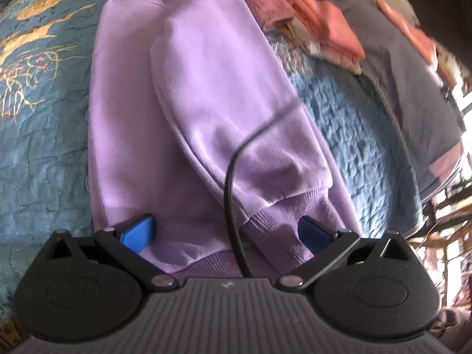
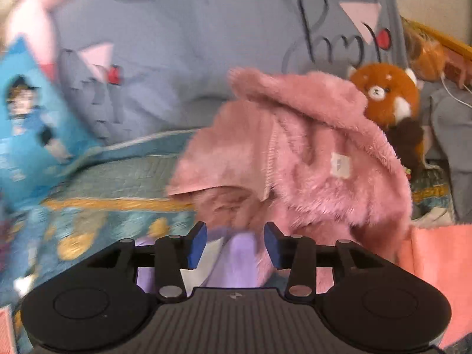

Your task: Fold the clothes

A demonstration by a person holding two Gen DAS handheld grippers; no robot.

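- Left gripper [image 1: 227,230], nearest the lens in the left wrist view, stands with its blue pads wide apart over the ribbed hem of a lilac sweatshirt [image 1: 206,103]; the pads straddle the hem and grip nothing.
- A black cable [image 1: 233,194] arcs up from the gripper body across the garment's lower part.
- The lilac sweatshirt lies flat on the blue quilted bedspread [image 1: 44,147], its long axis running straight away from the gripper: hem at the near end, neckline at the far end.
- One sleeve is folded lengthwise down the body, its ribbed cuff [image 1: 309,206] resting at the hem on the right.
- Right gripper [image 2: 235,246] has its jaws partly apart, with lilac cloth seen between and below them; the blurred view leaves it unclear whether the pads touch that cloth.
- Just beyond it, a pink fleece garment [image 2: 309,153] sits bunched on the bedspread.
- A red panda plush [image 2: 386,94] rests behind the fleece on the right.
- A grey-blue printed cloth [image 2: 191,44] fills the far side of the bed.
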